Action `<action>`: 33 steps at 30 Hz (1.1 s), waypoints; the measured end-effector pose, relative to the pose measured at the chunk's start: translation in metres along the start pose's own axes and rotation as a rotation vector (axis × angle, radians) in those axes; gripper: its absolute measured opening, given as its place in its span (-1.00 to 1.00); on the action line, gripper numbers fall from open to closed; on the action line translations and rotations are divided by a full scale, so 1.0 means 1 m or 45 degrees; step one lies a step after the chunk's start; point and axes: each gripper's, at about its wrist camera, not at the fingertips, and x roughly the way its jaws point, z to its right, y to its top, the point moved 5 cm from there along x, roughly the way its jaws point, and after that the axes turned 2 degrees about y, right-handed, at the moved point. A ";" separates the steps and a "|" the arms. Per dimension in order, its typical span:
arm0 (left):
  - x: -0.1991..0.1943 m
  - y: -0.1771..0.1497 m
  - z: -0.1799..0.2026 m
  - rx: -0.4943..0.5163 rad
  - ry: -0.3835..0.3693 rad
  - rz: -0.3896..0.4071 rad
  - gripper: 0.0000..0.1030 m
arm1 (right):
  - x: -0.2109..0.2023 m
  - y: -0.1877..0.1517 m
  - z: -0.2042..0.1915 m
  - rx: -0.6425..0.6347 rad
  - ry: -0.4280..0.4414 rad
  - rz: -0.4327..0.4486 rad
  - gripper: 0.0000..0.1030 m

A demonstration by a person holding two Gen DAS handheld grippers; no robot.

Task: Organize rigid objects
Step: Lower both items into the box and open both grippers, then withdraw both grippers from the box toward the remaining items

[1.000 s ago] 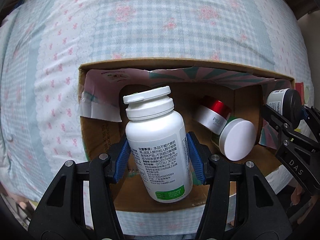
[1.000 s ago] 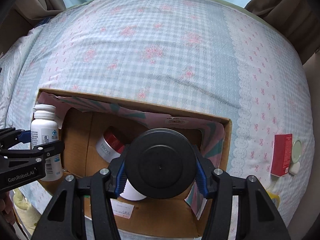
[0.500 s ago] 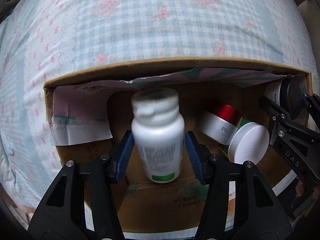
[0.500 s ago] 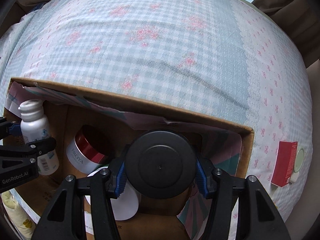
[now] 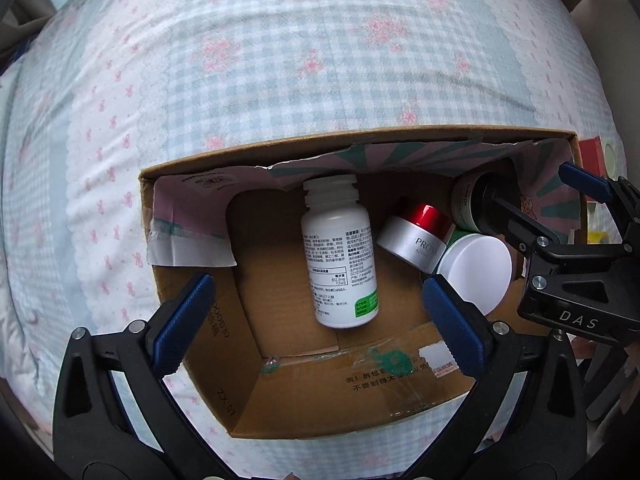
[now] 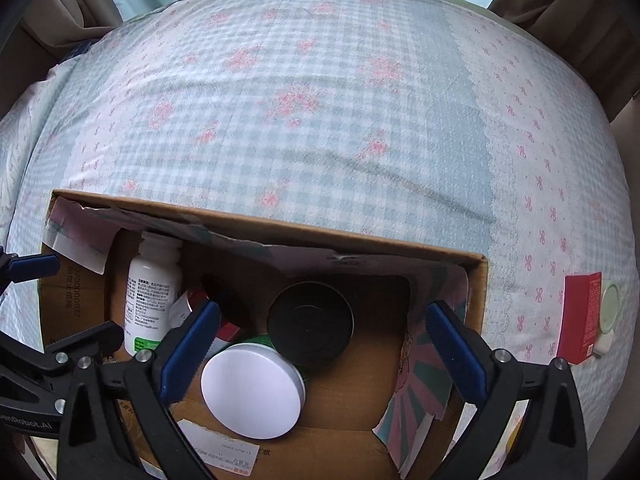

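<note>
Tongs, left (image 5: 318,318) and right (image 6: 322,344), are gaping empty over the cardboard box (image 5: 320,400); red carton (image 6: 581,318) is waiting on the bed (image 6: 320,120).

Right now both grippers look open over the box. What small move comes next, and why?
Probably lift the right gripper out and swing it toward the red carton lying on the bedspread. The white bottle and black-lidded jar already rest inside the cardboard box.

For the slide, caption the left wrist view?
Open left gripper above white bottle lying in cardboard box.
</note>
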 end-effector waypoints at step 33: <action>-0.210 -0.092 0.048 0.155 -0.101 0.424 1.00 | -0.229 -0.119 0.048 0.263 -0.144 0.271 0.99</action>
